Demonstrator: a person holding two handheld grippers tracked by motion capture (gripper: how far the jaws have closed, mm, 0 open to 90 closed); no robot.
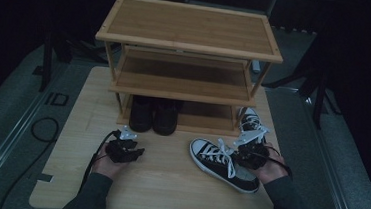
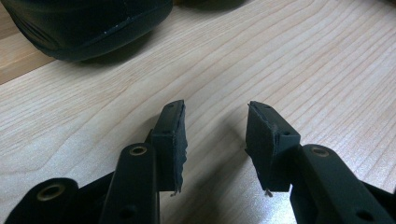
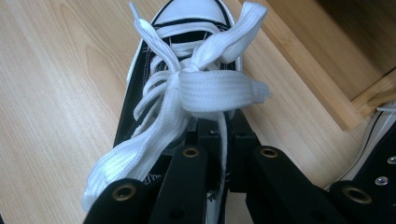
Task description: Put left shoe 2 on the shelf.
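Observation:
A black-and-white lace-up sneaker (image 1: 213, 158) lies on the wooden table (image 1: 167, 188), toe pointing left and toward the rack. My right gripper (image 1: 248, 151) is at its opening. In the right gripper view that gripper (image 3: 219, 136) has its jaws nearly together on the sneaker's (image 3: 189, 16) tongue, just under the white bow of laces (image 3: 210, 88). My left gripper (image 1: 128, 141) rests low over the table in front of the rack. In its own view it (image 2: 216, 135) stands open with bare wood between the pads.
A three-tier bamboo shoe rack (image 1: 189, 27) stands at the table's far side. A pair of black shoes (image 1: 153, 116) sits on its bottom shelf, one toe (image 2: 88, 23) just ahead of my left gripper. A second sneaker (image 1: 250, 120) stands by the rack's right leg.

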